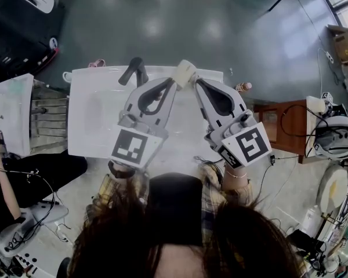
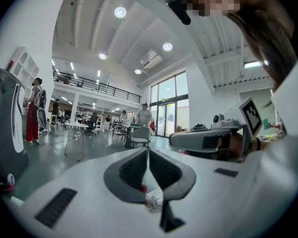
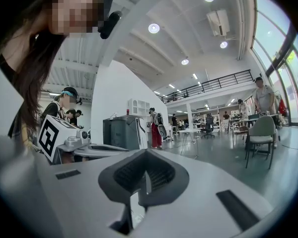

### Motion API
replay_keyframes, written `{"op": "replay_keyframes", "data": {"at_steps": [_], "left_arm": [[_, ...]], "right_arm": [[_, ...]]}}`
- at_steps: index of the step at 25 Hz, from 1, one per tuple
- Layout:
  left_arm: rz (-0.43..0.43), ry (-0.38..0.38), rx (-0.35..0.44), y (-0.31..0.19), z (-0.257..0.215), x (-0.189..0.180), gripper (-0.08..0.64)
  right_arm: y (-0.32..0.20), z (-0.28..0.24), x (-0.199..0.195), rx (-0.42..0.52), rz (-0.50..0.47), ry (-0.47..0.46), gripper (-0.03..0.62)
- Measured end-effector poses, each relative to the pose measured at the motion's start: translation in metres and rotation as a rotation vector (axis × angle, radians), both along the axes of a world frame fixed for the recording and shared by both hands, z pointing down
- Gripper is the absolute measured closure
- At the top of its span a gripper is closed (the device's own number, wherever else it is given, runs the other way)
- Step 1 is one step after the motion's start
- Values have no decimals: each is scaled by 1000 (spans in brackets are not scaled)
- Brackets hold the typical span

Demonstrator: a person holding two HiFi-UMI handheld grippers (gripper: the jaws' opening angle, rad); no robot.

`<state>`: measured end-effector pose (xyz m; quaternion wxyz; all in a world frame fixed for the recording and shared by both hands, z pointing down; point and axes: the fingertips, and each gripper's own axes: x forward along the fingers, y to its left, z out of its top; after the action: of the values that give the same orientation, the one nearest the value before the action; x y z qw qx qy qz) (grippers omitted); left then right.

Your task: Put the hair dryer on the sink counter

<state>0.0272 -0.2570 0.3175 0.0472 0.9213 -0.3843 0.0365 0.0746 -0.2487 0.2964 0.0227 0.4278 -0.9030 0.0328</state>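
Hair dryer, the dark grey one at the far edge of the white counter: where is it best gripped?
Likely the slim left-slanting limb of the dark grey bent hair dryer, from above, tongs across it: it lies flat and clear; the left gripper hides part of the other limb.

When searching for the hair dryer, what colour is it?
The hair dryer looks black; head view shows it best.

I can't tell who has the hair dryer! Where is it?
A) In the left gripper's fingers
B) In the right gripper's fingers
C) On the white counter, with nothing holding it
C: the dark hair dryer rests at the far edge of the white sink counter, while the left gripper and the right gripper both have their fingers shut on nothing.
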Motion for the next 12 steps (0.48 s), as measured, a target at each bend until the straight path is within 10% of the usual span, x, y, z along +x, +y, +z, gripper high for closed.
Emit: {"op": "replay_keyframes", "data": {"at_steps": [12], "left_arm": [[11, 13, 1, 0, 0, 1, 535]], "right_arm": [[-1, 2, -5, -6, -10, -3, 577]]}}
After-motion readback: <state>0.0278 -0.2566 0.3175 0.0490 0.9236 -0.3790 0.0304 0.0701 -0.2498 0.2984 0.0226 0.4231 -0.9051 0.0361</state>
